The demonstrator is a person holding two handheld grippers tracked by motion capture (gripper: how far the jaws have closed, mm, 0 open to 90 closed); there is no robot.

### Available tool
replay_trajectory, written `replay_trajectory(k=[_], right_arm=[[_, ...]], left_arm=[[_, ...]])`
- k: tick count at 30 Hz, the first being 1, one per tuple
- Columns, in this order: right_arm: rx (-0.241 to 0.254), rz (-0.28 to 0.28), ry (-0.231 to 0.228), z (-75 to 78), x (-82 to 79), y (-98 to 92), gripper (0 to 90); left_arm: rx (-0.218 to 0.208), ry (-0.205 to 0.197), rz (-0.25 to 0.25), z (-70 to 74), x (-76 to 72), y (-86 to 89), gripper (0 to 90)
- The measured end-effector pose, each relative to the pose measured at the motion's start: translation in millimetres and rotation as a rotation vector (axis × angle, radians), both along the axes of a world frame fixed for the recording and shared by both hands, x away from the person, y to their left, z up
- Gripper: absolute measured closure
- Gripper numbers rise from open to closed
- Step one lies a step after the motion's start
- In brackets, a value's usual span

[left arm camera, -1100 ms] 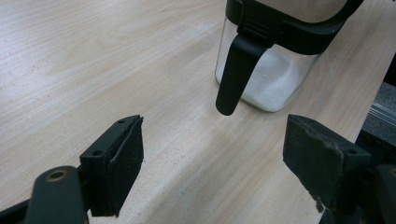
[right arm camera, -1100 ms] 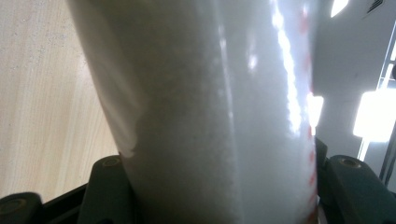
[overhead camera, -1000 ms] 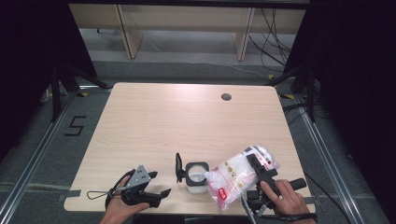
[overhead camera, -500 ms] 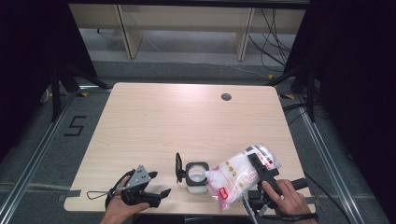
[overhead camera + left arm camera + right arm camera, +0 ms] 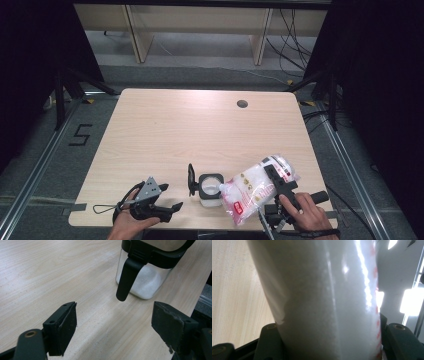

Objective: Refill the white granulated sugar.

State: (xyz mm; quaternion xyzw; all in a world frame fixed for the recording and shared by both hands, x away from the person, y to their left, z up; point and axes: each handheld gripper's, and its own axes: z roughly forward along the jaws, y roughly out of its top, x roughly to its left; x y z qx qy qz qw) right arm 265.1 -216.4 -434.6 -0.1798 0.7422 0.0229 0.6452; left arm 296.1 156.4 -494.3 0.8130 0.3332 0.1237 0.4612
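The right tool (image 5: 276, 181) is clamped on a clear bag of white grains (image 5: 257, 187) with red print, holding it tilted over the near right part of the worktop (image 5: 200, 130), its lower end just beside, perhaps touching, the open glass jar (image 5: 210, 189). The jar stands near the front edge with white grains in its bottom and its black lid (image 5: 190, 179) hinged up on its left. The left tool (image 5: 172, 207) rests by the front edge, jaws apart and empty, aimed at the jar.
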Motion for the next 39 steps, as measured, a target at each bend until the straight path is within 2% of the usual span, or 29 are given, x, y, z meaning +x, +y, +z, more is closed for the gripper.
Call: replay_trajectory(k=[3,4,6,7,8,9,10,13,15,19,20,21,26,28,29,31,33,34,39], right_arm=[[0.017,-0.026,0.025,-2.6,-1.0,-0.2,42.8],[0.000,-0.013,0.015,-1.8,-0.2,0.5,42.8],[0.002,-0.010,0.012,-2.3,0.0,0.2,42.8],[-0.021,-0.024,0.018,0.1,-0.8,1.0,42.9],[-0.011,-0.020,0.017,-0.7,-0.2,0.6,42.9],[0.008,-0.029,0.028,-2.6,-0.2,-0.2,42.9],[-0.017,-0.023,0.019,-0.8,-0.5,0.5,42.9],[-0.017,-0.017,0.018,-1.1,0.1,0.7,42.8],[-0.020,-0.019,0.020,-1.1,-0.4,0.9,42.9],[-0.004,-0.022,0.025,-2.1,-0.5,0.6,42.9],[-0.007,0.007,0.004,-1.9,0.5,0.8,42.9],[-0.007,0.007,0.004,-1.7,0.4,0.8,42.9],[-0.007,0.004,0.005,-1.6,0.2,0.6,42.9],[-0.006,0.001,0.005,-1.6,0.4,0.7,42.9],[-0.015,0.002,0.002,-1.4,0.4,0.9,42.9],[0.015,-0.034,0.020,-4.6,-1.7,-0.7,42.8],[0.015,-0.035,0.022,-4.5,-1.3,-0.5,42.9],[-0.005,-0.004,0.002,-3.1,0.3,0.5,42.9],[0.011,-0.019,0.011,-4.2,-0.9,0.0,42.9]], left_arm=[[0.013,0.001,-0.005,0.3,0.3,1.0,20.0],[-0.004,0.004,0.002,-0.3,0.0,-0.1,20.0],[0.000,-0.002,-0.001,0.0,0.2,0.2,20.0],[0.005,-0.001,-0.003,0.1,0.4,0.4,20.0],[0.014,-0.002,-0.007,0.3,0.7,1.0,20.0],[0.005,-0.003,-0.006,0.1,0.5,0.4,19.9],[0.000,0.001,0.001,0.0,0.0,0.0,20.0],[0.010,0.001,-0.004,0.2,0.3,0.7,20.0],[0.001,-0.002,-0.001,0.1,0.2,0.2,20.0],[0.001,-0.003,-0.005,0.0,0.5,0.4,20.0],[0.009,0.000,-0.007,0.3,0.5,1.1,20.0],[-0.006,0.006,0.003,-0.3,0.0,0.0,20.0],[0.000,-0.001,0.000,0.0,0.1,0.1,20.0],[0.021,0.001,-0.006,0.5,0.3,1.3,20.0],[0.001,-0.002,-0.004,-0.1,0.3,0.1,20.0],[0.002,-0.001,-0.002,0.0,0.3,0.2,20.0],[0.022,0.001,-0.006,0.5,0.3,1.5,20.0],[0.002,0.002,0.002,0.1,-0.1,0.1,20.0],[0.000,0.000,0.000,0.0,0.0,0.1,20.0]])
